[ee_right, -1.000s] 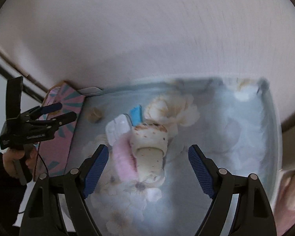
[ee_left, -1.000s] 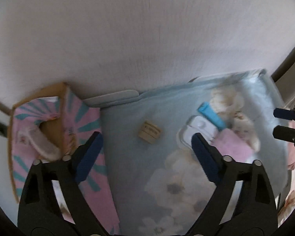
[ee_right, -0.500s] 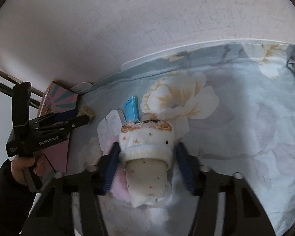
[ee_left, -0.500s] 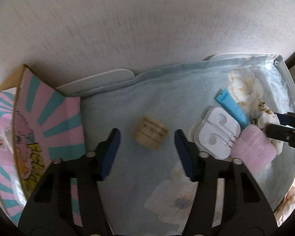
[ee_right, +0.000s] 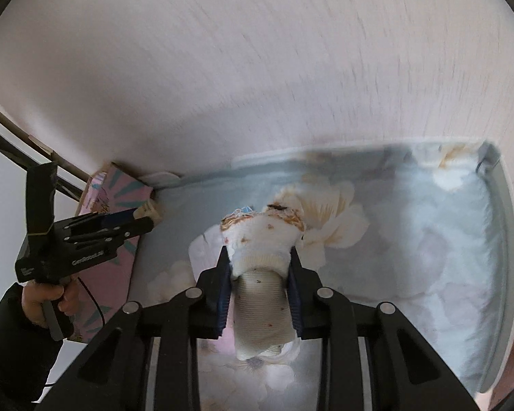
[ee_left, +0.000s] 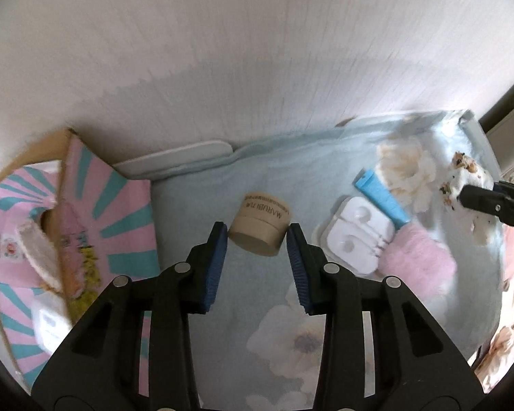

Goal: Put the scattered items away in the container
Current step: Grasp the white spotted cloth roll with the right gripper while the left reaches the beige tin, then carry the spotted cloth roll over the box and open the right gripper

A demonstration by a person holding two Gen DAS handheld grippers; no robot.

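Your left hand-held gripper (ee_left: 257, 243) had its blue pads closed to the sides of a small round cardboard tub (ee_left: 260, 227). The tub was tan and squat, lay tipped on its side on the pale blue floral bedsheet (ee_left: 284, 342), and carried dark printed lettering on its wall. Whether the pads actually pressed it cannot be told from the left wrist view.

Your right hand-held gripper (ee_right: 258, 287) was clamped on a rolled cream sock (ee_right: 262, 267) with small orange dots, a ribbed cuff and a brown-trimmed edge. The sock stood out ahead of the pads above the sheet.

To the right of the tub lay a white plastic earphone case (ee_left: 356, 239), a light blue tube (ee_left: 380, 197) and a fluffy pink sock (ee_left: 418, 262), all touching one another. The pink-and-teal cardboard box (ee_left: 85, 222) sat open at the sheet's left edge, well apart from both grasped items, with a white item (ee_left: 36, 253) inside.
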